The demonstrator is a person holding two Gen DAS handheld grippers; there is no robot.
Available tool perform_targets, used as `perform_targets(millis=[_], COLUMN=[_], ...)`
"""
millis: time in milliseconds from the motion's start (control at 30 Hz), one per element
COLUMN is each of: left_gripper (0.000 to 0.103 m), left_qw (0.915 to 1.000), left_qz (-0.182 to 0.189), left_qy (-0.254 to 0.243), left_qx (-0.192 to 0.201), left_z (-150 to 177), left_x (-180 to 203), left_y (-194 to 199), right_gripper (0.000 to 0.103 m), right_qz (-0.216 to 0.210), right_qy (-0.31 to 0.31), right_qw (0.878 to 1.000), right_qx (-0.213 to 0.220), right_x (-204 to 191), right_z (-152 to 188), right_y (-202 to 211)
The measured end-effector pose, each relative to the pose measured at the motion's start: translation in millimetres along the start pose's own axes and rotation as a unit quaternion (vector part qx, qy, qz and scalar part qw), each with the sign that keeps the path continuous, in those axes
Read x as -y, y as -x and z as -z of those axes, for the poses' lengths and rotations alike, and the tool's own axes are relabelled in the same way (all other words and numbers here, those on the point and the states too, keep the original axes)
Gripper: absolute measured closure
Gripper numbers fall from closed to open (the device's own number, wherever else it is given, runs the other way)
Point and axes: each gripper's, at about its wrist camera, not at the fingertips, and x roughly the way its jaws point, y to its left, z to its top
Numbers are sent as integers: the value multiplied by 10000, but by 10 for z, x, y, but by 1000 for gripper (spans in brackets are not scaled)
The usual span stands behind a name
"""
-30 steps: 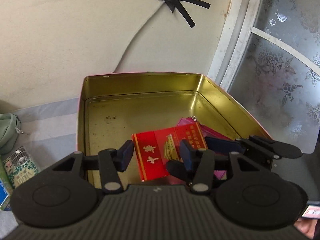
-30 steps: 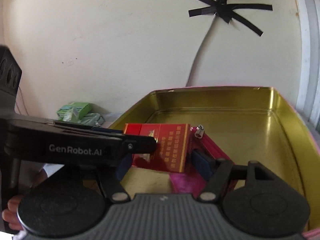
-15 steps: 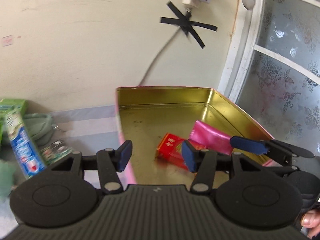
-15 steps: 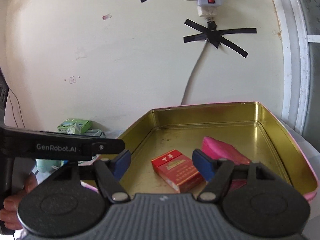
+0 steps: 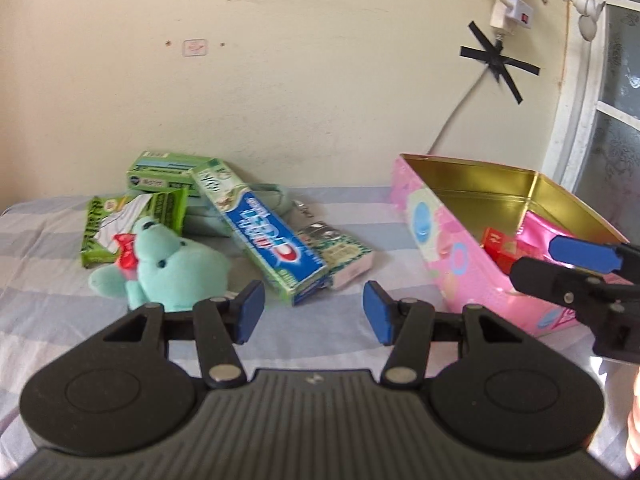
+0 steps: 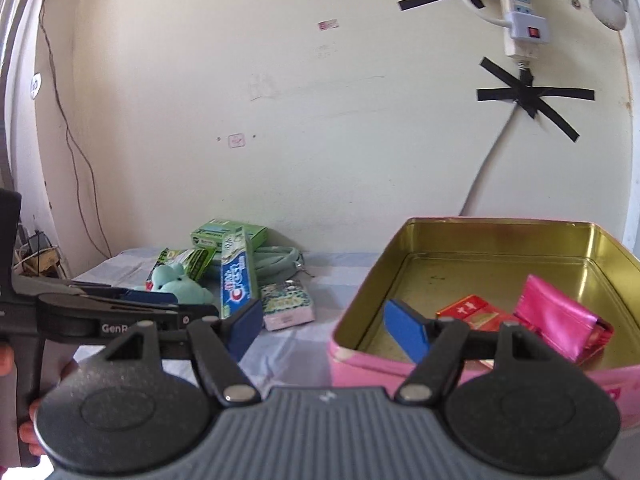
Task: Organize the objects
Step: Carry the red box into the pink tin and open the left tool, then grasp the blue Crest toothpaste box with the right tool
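A pink tin (image 5: 448, 240) with a gold inside (image 6: 480, 272) stands at the right on the striped cloth. In it lie a red packet (image 6: 470, 312) and a pink foil pouch (image 6: 560, 320). My left gripper (image 5: 312, 316) is open and empty, above the cloth in front of a pile: a teal plush toy (image 5: 176, 268), a blue toothpaste box (image 5: 272, 244), a green snack bag (image 5: 120, 220), a green box (image 5: 168, 170) and a patterned packet (image 5: 340, 252). My right gripper (image 6: 324, 328) is open and empty, at the tin's near left corner.
A pale green pouch with a strap (image 6: 276, 262) lies behind the toothpaste box. A wall runs behind the table with a taped cable (image 5: 496, 64) and a power strip (image 6: 520, 12). A window frame (image 5: 580, 80) stands at the right.
Both grippers have pulled back out of the tin and up. The left one has swung left toward the pile. The red packet stays in the tin beside the pink pouch.
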Motion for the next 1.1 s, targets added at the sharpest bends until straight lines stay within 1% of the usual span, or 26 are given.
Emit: perform_targets(millis=[67,133,300,433,567,700,800,900,1000,1033,1100], left_gripper=[46,43,42,42,42,42,42,41,41,41,41], left_qw=[9999,9995,9978,9960,9950,9952,9950,9950,9948,9948,9949], left_qz=[-151,-283,-644,-844,-818,-688,-665,-652,-659,-654,-641], left_qy=[58,113,132,275,506,623,677,685,709,714,715], left_qx=[-12,-35,-43,-98,-251,-322,-317,-314,-310,-307,-307], left_z=[55,97,192,259,333,345,360,370,369,367,356], left_x=[-151,-283,-579,-804,-930,-974,-986,-993,-993,-1001,-1010], left_y=[5,-5,-70,-176,-276,-302,-289,-274,-279,-281,-295], right_gripper=[33,33,33,33,33,32,31,31,31,34,52], right_qz=[-89,-180,-317,-383,-373,-190,67,174,193,212,274], right_qy=[141,252,439,542,674,940,1081,1162,1314,1406,1626], right_qw=[9998,9995,9979,9961,9943,9929,9919,9903,9874,9859,9812], right_qx=[-51,-119,-366,-575,-735,-701,-670,-739,-857,-879,-1008], right_x=[-147,-279,-559,-720,-851,-918,-924,-940,-1013,-1047,-1112], right_z=[-1,7,55,107,162,169,122,78,49,45,63], right_y=[-73,-151,-376,-545,-703,-874,-1111,-1407,-1691,-1780,-1940])
